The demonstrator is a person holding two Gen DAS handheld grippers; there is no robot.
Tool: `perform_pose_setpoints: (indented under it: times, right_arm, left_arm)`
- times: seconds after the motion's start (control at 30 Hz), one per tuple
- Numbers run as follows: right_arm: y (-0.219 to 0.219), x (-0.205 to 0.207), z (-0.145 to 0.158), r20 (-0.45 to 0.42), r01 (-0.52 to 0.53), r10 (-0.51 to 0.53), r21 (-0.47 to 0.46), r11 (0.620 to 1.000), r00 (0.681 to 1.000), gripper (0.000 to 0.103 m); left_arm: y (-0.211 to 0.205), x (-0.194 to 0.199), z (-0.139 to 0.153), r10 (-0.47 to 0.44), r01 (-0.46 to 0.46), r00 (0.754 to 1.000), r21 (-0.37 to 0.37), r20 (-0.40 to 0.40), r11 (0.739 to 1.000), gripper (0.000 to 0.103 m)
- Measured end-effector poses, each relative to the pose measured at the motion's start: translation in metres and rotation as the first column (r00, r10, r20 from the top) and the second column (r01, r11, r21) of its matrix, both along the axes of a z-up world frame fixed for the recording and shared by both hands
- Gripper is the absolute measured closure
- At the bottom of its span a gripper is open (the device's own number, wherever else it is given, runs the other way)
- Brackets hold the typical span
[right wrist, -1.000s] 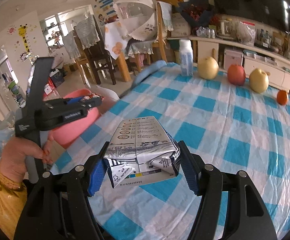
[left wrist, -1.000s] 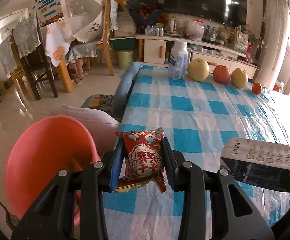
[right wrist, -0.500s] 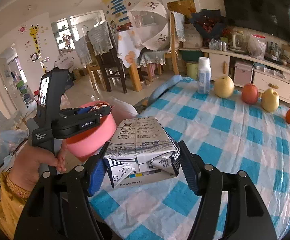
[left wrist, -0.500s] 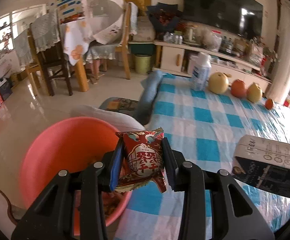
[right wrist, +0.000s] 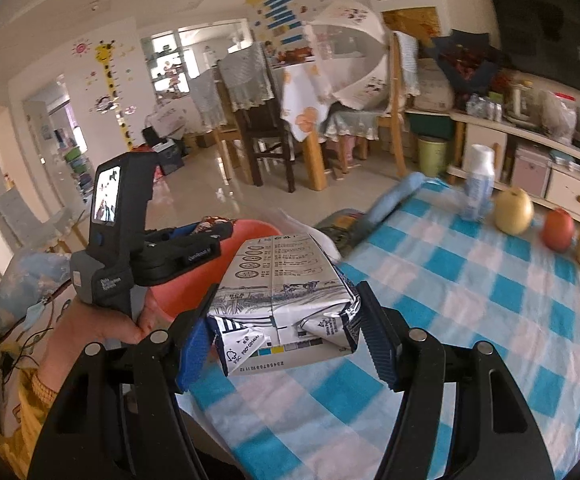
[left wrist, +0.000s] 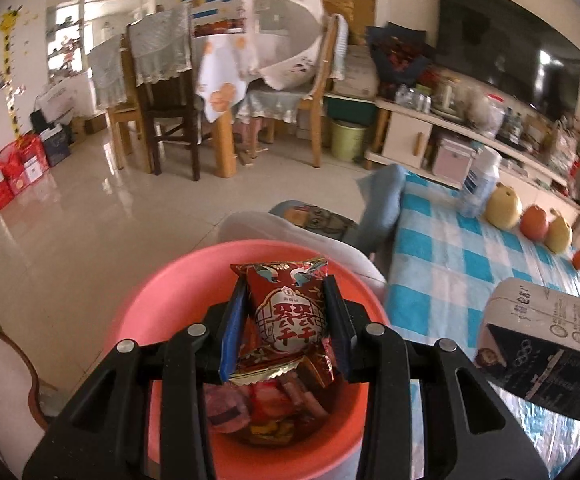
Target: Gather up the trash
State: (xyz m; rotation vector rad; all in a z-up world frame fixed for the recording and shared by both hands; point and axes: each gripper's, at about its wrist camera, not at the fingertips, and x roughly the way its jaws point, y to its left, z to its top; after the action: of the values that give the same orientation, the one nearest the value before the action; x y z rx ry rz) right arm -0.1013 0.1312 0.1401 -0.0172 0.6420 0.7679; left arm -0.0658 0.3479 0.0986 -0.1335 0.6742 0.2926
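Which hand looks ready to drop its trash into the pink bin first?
Left. The left gripper holds the red snack packet directly above the pink bin; the right gripper's milk carton is above the table.

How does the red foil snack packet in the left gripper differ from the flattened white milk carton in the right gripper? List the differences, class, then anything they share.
The red foil snack packet is small, glossy and printed red; the flattened white milk carton is larger, boxy card with blue drawings. The packet hangs over the pink plastic bin; the carton is over the blue checked tablecloth, beside the bin. Shared: each is clamped in a gripper, left gripper or right gripper.
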Motion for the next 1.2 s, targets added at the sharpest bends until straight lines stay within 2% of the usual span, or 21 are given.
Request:
perform_pose_setpoints:
  times: [0.3,0.53,0.6,0.63,0.7,0.8,0.97,1.2]
  right_arm:
    - [0.059,0.019,-0.002,-0.002,-0.082,0.082,-0.014,0.997,0.997,0.036]
    - [0.092,0.037,-0.017,-0.042,-0.105,0.103,-0.047,0.993,0.994,0.036]
    - [0.098,0.043,-0.025,-0.06,-0.093,0.09,-0.06,0.994,0.994,0.034]
    - [0.1,0.047,-0.031,-0.072,-0.082,0.077,-0.066,0.994,0.994,0.031]
    - [0.096,0.05,-0.039,-0.095,-0.059,0.055,-0.043,0.997,0.994,0.017]
    - [0.084,0.05,-0.043,-0.114,-0.029,0.029,0.004,1.0,0.993,0.014]
    - [0.066,0.047,-0.045,-0.081,0.042,-0.044,-0.024,0.999,0.996,0.01]
    - [0.044,0.045,-0.051,-0.099,0.096,-0.098,-0.028,0.995,0.99,0.009]
  left_arm:
    - [0.038,-0.001,-0.003,0.093,-0.093,0.996,-0.023,-0.009,0.995,0.064]
    - [0.055,0.0,-0.008,0.141,-0.142,0.99,-0.037,-0.026,0.989,0.063]
    - [0.058,0.002,-0.01,0.164,-0.165,0.986,-0.023,-0.041,0.986,0.049]
    - [0.058,0.003,-0.011,0.175,-0.176,0.983,-0.016,-0.049,0.984,0.029]
    - [0.057,0.005,-0.012,0.197,-0.196,0.979,0.013,-0.058,0.98,0.017]
    - [0.055,0.008,-0.014,0.202,-0.199,0.976,0.036,-0.081,0.979,0.012]
    - [0.043,0.012,-0.014,0.191,-0.184,0.976,0.073,-0.104,0.98,0.009]
    - [0.021,0.02,-0.013,0.171,-0.148,0.977,0.171,-0.127,0.974,0.007]
